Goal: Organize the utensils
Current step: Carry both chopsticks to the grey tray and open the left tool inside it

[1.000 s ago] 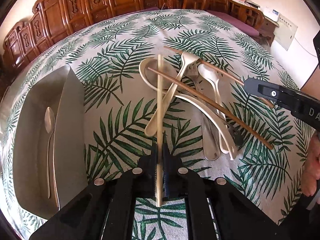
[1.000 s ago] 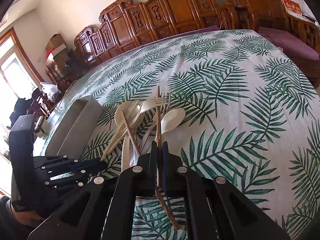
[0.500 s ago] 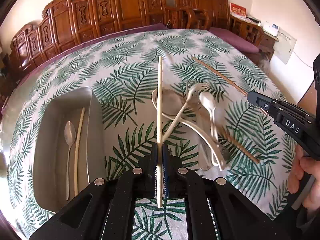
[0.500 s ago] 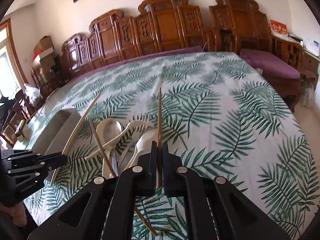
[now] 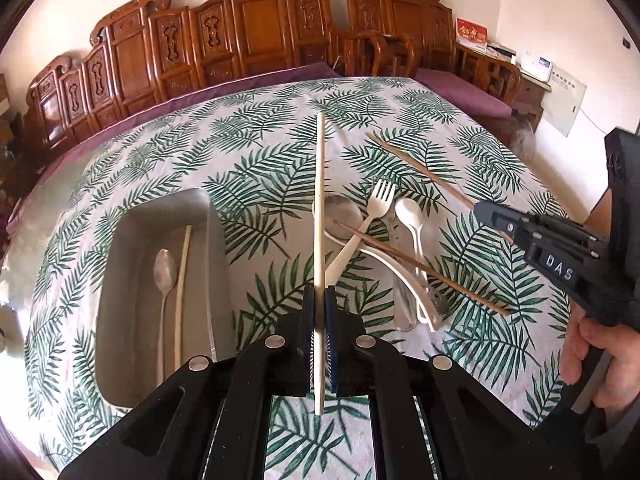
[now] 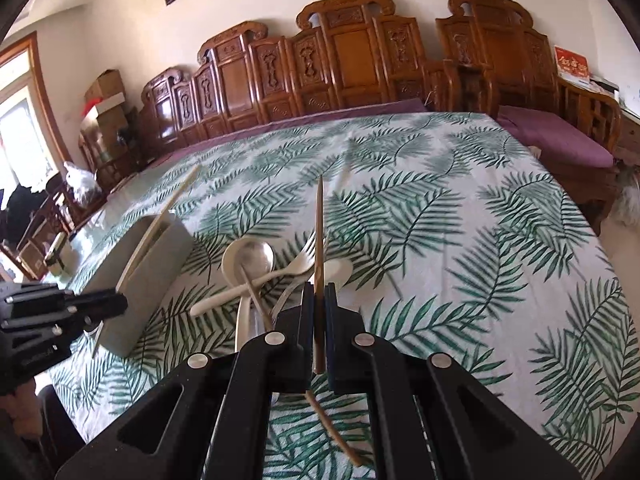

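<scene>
My left gripper (image 5: 319,300) is shut on a pale chopstick (image 5: 319,200) that points straight away from me, held above the tablecloth. My right gripper (image 6: 319,292) is shut on a brown chopstick (image 6: 319,232), also raised. Between them on the cloth lies a pile: a white fork (image 5: 376,208), a metal spoon (image 5: 340,216), a white spoon (image 5: 409,212) and a second brown chopstick (image 5: 420,268). To the left stands a grey tray (image 5: 128,272) that holds a metal spoon (image 5: 165,272) and a pale chopstick (image 5: 182,292). In the right wrist view the left gripper (image 6: 118,304) hangs beside the tray (image 6: 152,280).
A palm-leaf tablecloth (image 6: 460,240) covers the wide table. Carved wooden chairs (image 5: 256,28) line its far edge, with purple cushions (image 6: 552,136) at the right. A person's hand (image 5: 600,360) grips the right tool at the right edge. Boxes and a bag stand by the window at far left.
My left gripper has risen with the pale chopstick, away from the pile, so the tray's inside shows. The right gripper has tipped upward, lifting the brown chopstick off the pile.
</scene>
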